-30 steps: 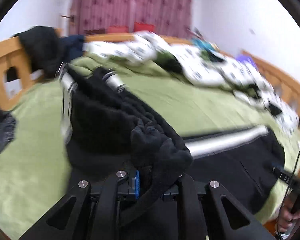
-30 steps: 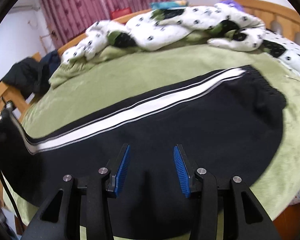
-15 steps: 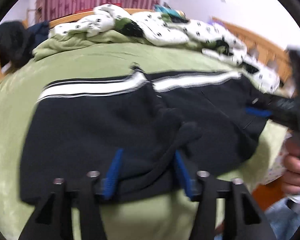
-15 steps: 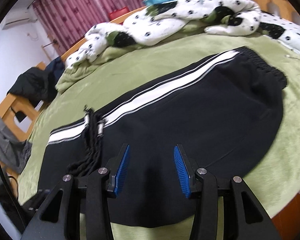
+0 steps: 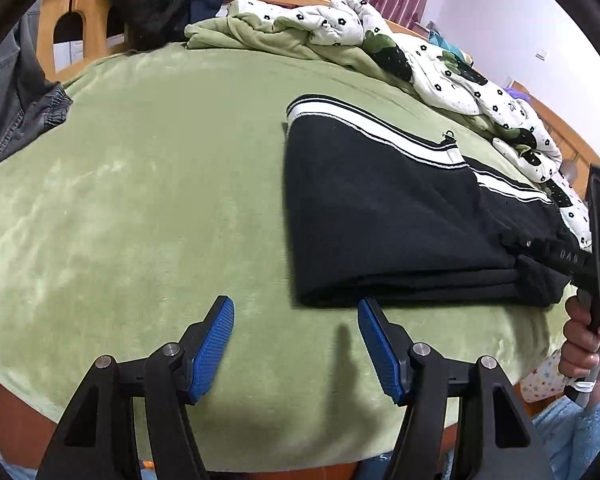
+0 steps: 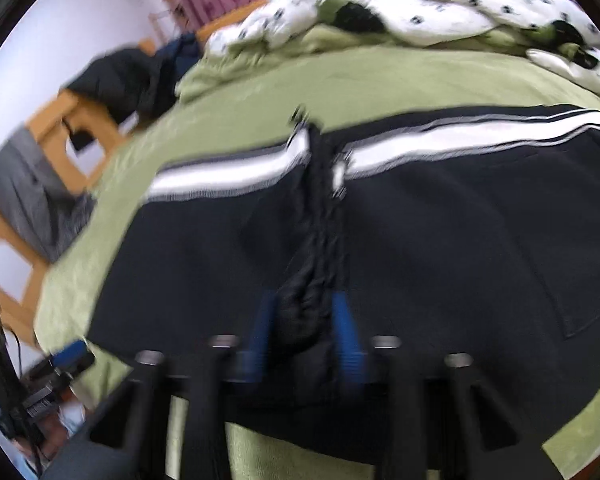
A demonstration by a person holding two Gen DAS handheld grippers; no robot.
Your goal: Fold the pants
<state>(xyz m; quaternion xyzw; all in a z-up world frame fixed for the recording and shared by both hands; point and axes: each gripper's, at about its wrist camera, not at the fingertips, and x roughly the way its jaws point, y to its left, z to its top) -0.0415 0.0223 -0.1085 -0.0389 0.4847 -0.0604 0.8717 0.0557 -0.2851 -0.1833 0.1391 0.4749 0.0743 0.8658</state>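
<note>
Pants, black with a white side stripe, lie on the green blanket of the bed near its front edge, toward the right front corner. They already look folded once lengthwise and once across: the leg half is laid over the waist half, and stacked layers show at the near edge. The left claw hangs wide and empty over bare blanket, just beside the fold's near left corner. The right claw, blurred in its own view, appears narrowed on a bunched ridge of black fabric at the near edge where the cuffs meet the waist. Judging by the flat bundle, one more crosswise fold and some smoothing probably remain.
</note>
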